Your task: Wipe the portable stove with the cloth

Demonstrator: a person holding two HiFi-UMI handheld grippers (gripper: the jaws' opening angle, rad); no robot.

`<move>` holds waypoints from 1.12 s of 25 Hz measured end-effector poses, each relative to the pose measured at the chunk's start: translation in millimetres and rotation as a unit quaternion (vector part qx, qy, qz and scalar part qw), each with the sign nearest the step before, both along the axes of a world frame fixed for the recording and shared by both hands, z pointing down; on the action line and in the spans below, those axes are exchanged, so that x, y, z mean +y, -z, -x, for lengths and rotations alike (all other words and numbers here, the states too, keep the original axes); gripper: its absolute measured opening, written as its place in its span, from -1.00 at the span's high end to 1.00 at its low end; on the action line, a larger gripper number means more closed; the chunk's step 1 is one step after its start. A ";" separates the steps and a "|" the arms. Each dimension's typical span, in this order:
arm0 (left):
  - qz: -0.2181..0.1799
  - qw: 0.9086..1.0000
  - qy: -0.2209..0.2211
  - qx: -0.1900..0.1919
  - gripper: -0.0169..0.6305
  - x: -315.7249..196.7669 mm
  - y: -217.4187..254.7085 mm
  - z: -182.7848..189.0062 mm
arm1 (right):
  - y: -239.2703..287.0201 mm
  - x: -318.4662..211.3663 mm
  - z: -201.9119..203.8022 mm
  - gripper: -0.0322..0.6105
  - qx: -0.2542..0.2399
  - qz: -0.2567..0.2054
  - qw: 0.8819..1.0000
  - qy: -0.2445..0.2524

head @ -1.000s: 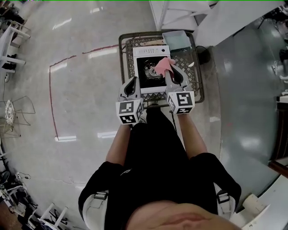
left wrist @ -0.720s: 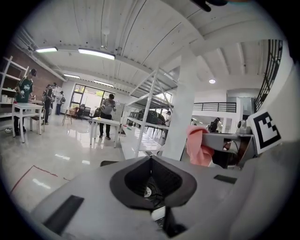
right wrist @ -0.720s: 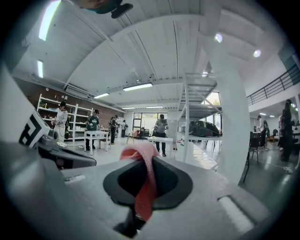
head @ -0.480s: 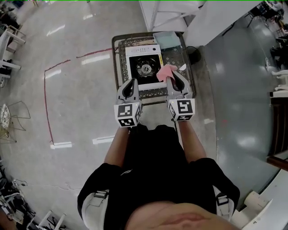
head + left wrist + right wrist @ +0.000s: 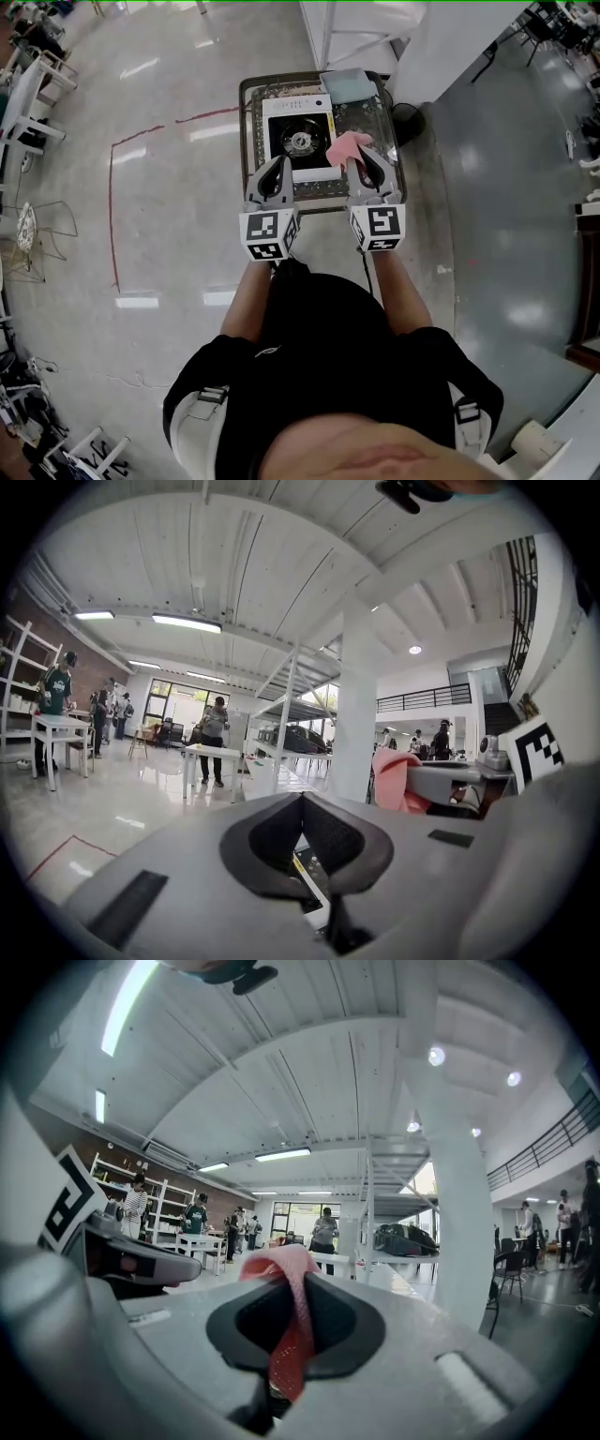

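Note:
The white portable stove (image 5: 300, 141) with its round burner sits on a wire-mesh table (image 5: 251, 112). My right gripper (image 5: 361, 161) is shut on a pink cloth (image 5: 348, 145), holding it in the air over the stove's right edge. In the right gripper view the pink cloth (image 5: 284, 1344) hangs pinched between the closed jaws of the right gripper (image 5: 298, 1283). My left gripper (image 5: 277, 173) hovers at the stove's near left corner, jaws together and empty. In the left gripper view the left gripper (image 5: 302, 799) points level, and the cloth (image 5: 392, 778) shows at right.
A grey-blue flat box (image 5: 350, 84) lies on the table behind the stove. A white shelf frame (image 5: 361, 23) stands beyond the table. Red tape (image 5: 112, 206) marks the floor at left, near chairs (image 5: 23, 103). Several people stand at far tables (image 5: 214, 752).
Both grippers have drawn back toward me and risen. The pink cloth has come off the burner area and now hangs by the stove's right edge.

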State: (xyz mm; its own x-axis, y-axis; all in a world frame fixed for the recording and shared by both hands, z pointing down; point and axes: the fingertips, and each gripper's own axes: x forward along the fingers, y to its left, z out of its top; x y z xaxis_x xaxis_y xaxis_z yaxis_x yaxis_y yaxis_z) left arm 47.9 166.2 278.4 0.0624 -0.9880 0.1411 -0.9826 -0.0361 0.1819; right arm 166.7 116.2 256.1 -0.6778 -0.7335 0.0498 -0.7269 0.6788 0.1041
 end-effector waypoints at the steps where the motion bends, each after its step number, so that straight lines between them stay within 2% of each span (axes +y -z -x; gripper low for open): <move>1: -0.001 1.000 0.002 -0.004 0.95 2.3 2.8 -6.7 | 1.4 2.0 -5.9 0.82 -0.004 0.000 1.000 0.003; 8: 0.003 0.999 0.012 -0.029 0.95 17.3 6.7 -46.1 | 11.4 20.2 -33.5 0.83 -0.015 -0.009 1.000 0.026; 18: -0.016 0.998 0.002 -0.053 0.95 19.9 23.2 -80.2 | 18.5 25.1 -59.6 0.83 -0.021 -0.016 0.999 0.023; 28: -0.020 0.998 -0.010 -0.063 0.95 27.8 26.3 -90.9 | 21.9 34.7 -60.4 0.83 -0.020 -0.022 0.999 0.027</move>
State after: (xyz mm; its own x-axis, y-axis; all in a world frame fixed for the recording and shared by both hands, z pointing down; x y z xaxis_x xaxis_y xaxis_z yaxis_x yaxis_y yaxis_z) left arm 138.8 194.0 252.1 0.0655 -0.9917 0.1103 -0.9967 -0.0597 0.0555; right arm 227.1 150.9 234.2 -0.7170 -0.6970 -0.0098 -0.6938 0.7123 0.1066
